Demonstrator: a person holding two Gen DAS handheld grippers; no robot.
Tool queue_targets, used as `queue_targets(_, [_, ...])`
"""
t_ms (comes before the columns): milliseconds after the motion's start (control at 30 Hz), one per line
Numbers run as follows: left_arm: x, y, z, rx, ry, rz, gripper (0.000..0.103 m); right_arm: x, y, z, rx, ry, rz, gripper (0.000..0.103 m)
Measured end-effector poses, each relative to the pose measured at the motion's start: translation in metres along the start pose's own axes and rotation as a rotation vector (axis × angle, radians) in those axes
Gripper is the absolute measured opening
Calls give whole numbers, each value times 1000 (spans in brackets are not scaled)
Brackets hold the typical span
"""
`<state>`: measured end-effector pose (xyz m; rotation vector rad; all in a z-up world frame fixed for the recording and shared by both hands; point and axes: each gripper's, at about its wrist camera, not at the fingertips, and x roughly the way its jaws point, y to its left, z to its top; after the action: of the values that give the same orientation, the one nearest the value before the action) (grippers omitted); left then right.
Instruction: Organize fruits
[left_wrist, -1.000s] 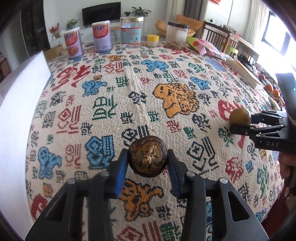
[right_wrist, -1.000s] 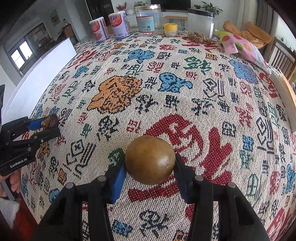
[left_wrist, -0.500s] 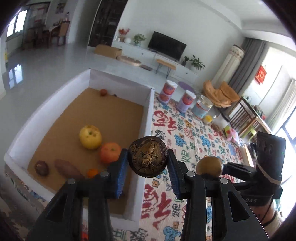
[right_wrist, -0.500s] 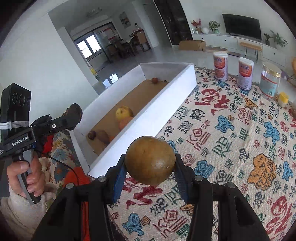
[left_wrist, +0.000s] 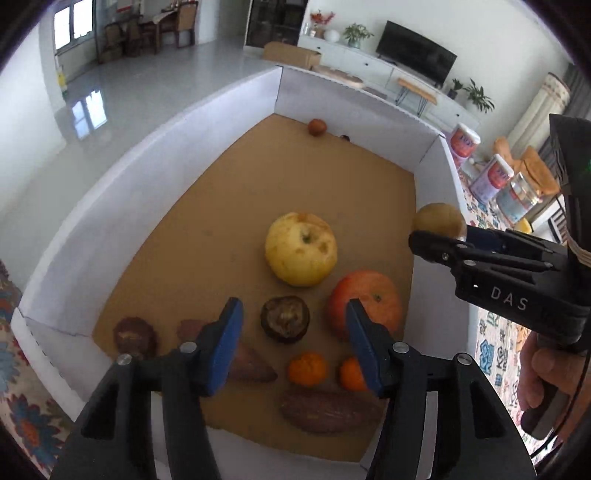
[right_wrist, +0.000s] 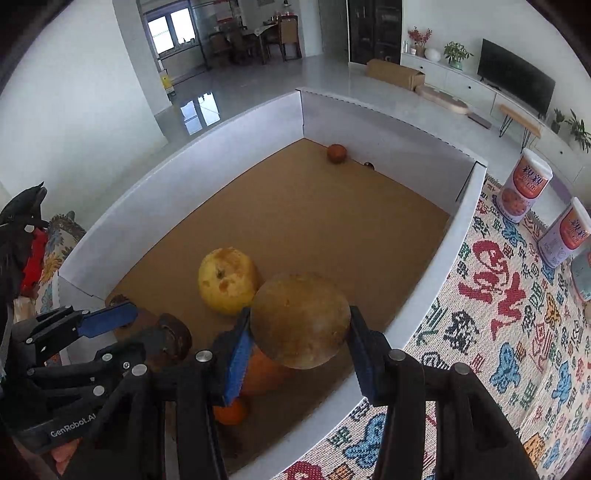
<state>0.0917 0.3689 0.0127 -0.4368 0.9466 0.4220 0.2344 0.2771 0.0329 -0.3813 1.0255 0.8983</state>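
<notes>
Left gripper opening above white box by patterned tablecloth.

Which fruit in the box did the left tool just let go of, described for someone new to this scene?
Look inside the white box with the brown floor. Between the yellow apple and the two small tangerines lies the dark round fruit, framed by the opening left tool. Its blackish, shrivelled skin and pale crusty top set it apart from its bright neighbours.
</notes>
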Motion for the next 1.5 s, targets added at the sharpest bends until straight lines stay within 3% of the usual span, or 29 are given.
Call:
queue_targets(100, [-14, -1, -5, 25, -45, 25, 66, 9, -12, 3, 39, -15, 3, 52])
queue_targets(133, [-20, -2, -6, 35, -71, 42, 70, 6, -15, 3, 58, -32, 18, 55])
queue_targets(200, [-38, -8, -11, 69, -142, 119, 85, -8, -22, 2, 100, -77, 35, 76])
queue_targets(233, [-48, -14, -14, 88, -187, 167, 96, -19, -23, 1, 115, -105, 30, 79])
queue_targets(267, [-58, -20, -16, 106, -237, 214, 99, -31, -22, 1, 122, -127, 18, 82])
queue_targets(400, [-88, -34, -32, 88, -332, 357, 103, -76, -17, -5, 100, -154, -9, 95])
queue_targets(433, [-89, -36, -34, 89, -323, 376, 102, -86, -15, -8, 96, -157, -4, 96])
queue_targets(467, [-89, -35, -34, 100, -276, 374, 102, -96, -12, -12, 96, -155, -1, 97])
queue_targets(533, [-87, -33, -33, 129, -198, 297, 102, -109, -9, -21, 100, -145, -1, 97])
queue_targets(767, [-99, -8, -37, 16, -179, 173, 102, -121, 15, -48, 66, -78, -33, 97])
queue_targets(1167, [-96, 8, -42, -29, -138, 233, 102, -112, 48, -59, 22, -47, -56, 97])
queue_targets(1500, [-96, 11, -43, -25, -134, 238, 102, -107, 56, -61, 15, -37, -53, 97])
